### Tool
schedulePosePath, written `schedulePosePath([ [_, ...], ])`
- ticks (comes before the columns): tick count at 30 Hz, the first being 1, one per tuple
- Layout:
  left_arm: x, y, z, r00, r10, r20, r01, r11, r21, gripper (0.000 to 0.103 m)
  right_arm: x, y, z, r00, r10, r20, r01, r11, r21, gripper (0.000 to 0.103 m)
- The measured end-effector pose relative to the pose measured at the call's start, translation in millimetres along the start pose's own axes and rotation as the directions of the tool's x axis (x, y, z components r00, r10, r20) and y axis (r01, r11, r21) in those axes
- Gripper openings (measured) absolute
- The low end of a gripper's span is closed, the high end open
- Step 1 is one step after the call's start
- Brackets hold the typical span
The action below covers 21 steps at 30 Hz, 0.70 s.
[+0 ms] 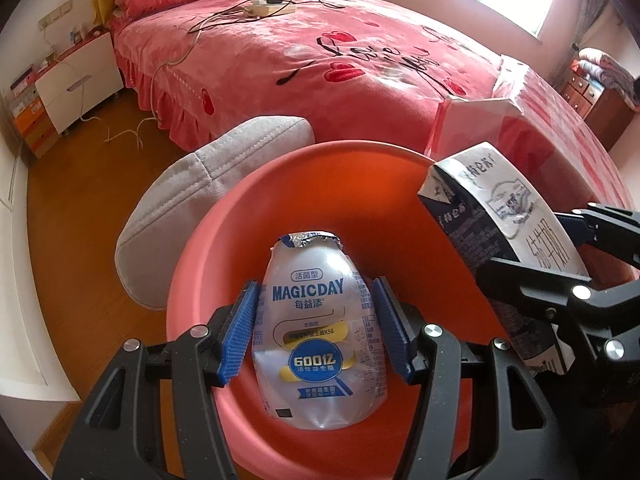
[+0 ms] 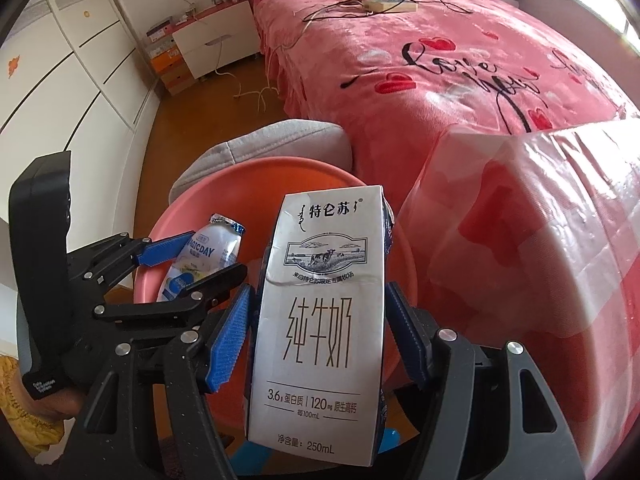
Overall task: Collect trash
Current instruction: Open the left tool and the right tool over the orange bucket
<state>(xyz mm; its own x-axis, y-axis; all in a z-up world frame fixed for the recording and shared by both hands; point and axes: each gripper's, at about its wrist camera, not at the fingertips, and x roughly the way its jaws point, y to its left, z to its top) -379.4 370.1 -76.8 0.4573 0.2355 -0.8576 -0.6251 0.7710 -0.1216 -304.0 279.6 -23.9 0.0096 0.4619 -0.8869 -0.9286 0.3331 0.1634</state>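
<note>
While both grippers hang over the round coral-pink plastic basin (image 1: 192, 248), each one has a piece of trash between its blue ribbed pads. In the lower centre of the left wrist view, the left gripper (image 1: 316, 326) is closed on the small clear plastic yogurt-drink bottle with a crumpled foil top (image 1: 320, 320); the pads press its two sides, neck pointing away. In the lower centre of the right wrist view, the right gripper (image 2: 318, 332) holds the white-and-dark-blue milk carton with a cow picture (image 2: 320, 312) at its two narrow sides, top end away from the camera. I judge that both things are held above the basin so that they can fall inside it; the basin looks empty below them.

The two grippers are close together: in the left view the carton stands at the right edge, just beside the basin rim. Opening one gripper at a time seems safer. At the right, a box covered with pink checked plastic film (image 2: 520, 240) is near the basin, so room there is small. Behind the basin lies a grey fabric cushion (image 1: 192, 184), then open wooden floor (image 1: 80, 184) at the left, and farther, in the upper frame, the bed with a pink heart-pattern cover (image 1: 320, 60).
</note>
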Motion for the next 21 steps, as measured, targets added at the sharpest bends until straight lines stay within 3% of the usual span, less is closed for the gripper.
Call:
schedulePosePath([
  [6,7,-8,-3,0.999,0.031,-0.012,-0.030,0.998,0.063,0.062,7,-6,-1,1.000,0.026,-0.013,-0.025,0.999,0.024,0.068],
  [9,7,-12,-3,1.000,0.020,-0.014,-0.019,0.997,0.077,0.073,3,-17,-2,0.999,0.044,0.006,-0.044,0.997,0.066,0.080],
  [11,5,-15,-3,0.999,0.040,-0.005,-0.039,0.995,0.095,0.085,-3,-24,-2,0.999,0.036,0.032,-0.039,0.996,0.086,0.083],
  [15,3,-20,1,0.996,0.089,0.001,-0.088,0.989,0.121,0.087,-17,-38,-6,0.997,0.010,0.076,-0.019,0.993,0.119,0.088],
  [21,-7,-31,9,0.988,0.147,0.043,-0.152,0.975,0.160,0.090,-37,-50,-11,0.990,-0.055,0.132,0.038,0.991,0.128,0.088],
])
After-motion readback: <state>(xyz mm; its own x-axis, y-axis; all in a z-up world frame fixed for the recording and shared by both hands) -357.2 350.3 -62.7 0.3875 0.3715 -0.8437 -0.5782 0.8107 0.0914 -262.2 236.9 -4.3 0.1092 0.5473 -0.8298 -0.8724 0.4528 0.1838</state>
